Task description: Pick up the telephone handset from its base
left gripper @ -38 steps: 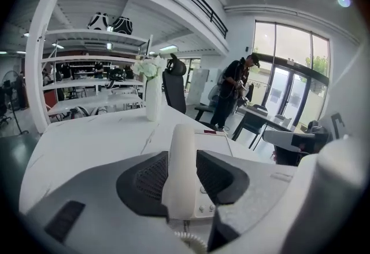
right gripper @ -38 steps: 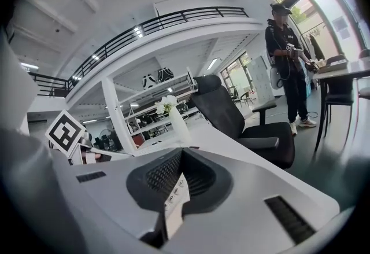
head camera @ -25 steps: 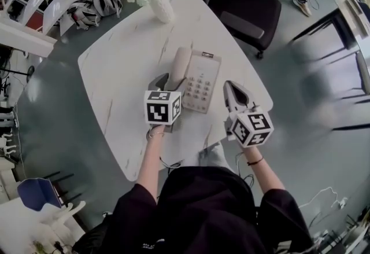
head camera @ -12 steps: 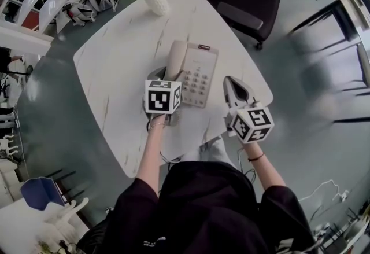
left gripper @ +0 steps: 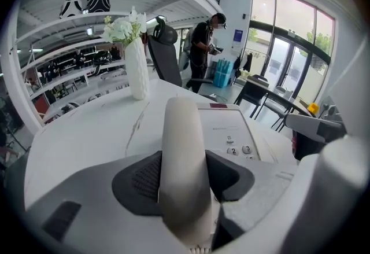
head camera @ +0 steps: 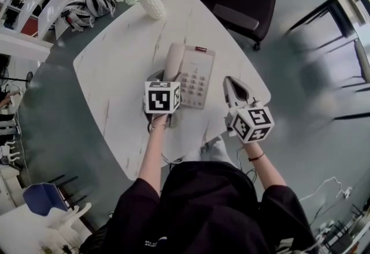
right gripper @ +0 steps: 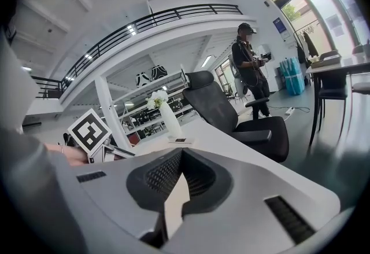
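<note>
From my station I see my left gripper (head camera: 164, 77) clenched on the telephone handset (head camera: 173, 61). In the left gripper view, the two dark pads (left gripper: 140, 180) press against both sides of its pale body (left gripper: 180, 148) at the end nearest me. The handset lies lengthwise along the left side of the phone base (head camera: 198, 76), and from the head view it looks seated there, though I cannot tell whether it has lifted off the cradle at all. The base sits on the white marble-patterned table (head camera: 115, 67), a little toward the near right edge, with its keypad facing up. In the left gripper view the keys 2 and 3 show just right of the handset on the base (left gripper: 231, 131). My right gripper (head camera: 231, 86) holds nothing. Its own view shows the jaws brought together at the tips (right gripper: 180, 153), with only a pale sliver of tabletop visible below where they meet. It hovers over the near right edge of the table, just beside the base and not touching it. At the far left corner stands a white vase (head camera: 152, 5) of white flowers, also visible in both gripper views (left gripper: 137, 67) (right gripper: 170, 117). A black office chair (head camera: 243, 1) stands off the far right edge of the table, and a person (right gripper: 248, 67) stands beyond it.
</note>
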`<state>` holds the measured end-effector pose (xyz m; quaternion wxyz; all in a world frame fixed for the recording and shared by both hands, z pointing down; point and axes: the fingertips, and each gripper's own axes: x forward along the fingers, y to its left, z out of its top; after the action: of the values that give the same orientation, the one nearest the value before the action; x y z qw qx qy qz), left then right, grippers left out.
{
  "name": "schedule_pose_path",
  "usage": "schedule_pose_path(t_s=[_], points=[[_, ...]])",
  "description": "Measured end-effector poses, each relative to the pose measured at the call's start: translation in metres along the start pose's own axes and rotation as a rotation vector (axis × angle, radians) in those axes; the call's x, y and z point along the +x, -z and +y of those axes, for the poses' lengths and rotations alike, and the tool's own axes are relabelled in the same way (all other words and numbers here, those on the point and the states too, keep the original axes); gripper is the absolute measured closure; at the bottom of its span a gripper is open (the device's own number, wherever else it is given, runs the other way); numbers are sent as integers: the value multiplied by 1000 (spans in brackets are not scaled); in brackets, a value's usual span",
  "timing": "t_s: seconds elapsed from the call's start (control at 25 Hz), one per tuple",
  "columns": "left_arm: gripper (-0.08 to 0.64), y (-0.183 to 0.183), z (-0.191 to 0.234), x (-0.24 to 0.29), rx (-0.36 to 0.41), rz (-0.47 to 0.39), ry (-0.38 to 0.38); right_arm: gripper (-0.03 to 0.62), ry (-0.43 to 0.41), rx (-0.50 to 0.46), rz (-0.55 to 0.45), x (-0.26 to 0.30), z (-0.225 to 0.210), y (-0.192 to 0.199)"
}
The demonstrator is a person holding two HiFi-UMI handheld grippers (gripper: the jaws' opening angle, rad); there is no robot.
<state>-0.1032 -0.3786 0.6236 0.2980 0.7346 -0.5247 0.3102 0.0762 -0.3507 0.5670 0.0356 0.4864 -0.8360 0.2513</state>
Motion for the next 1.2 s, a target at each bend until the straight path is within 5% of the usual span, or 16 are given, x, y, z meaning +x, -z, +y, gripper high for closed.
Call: schedule_pose_path(t_s=[1.2], points=[[351,-26,-16,-122,-122,-399,82,601,-59,-78,-93,-23,36,-52]])
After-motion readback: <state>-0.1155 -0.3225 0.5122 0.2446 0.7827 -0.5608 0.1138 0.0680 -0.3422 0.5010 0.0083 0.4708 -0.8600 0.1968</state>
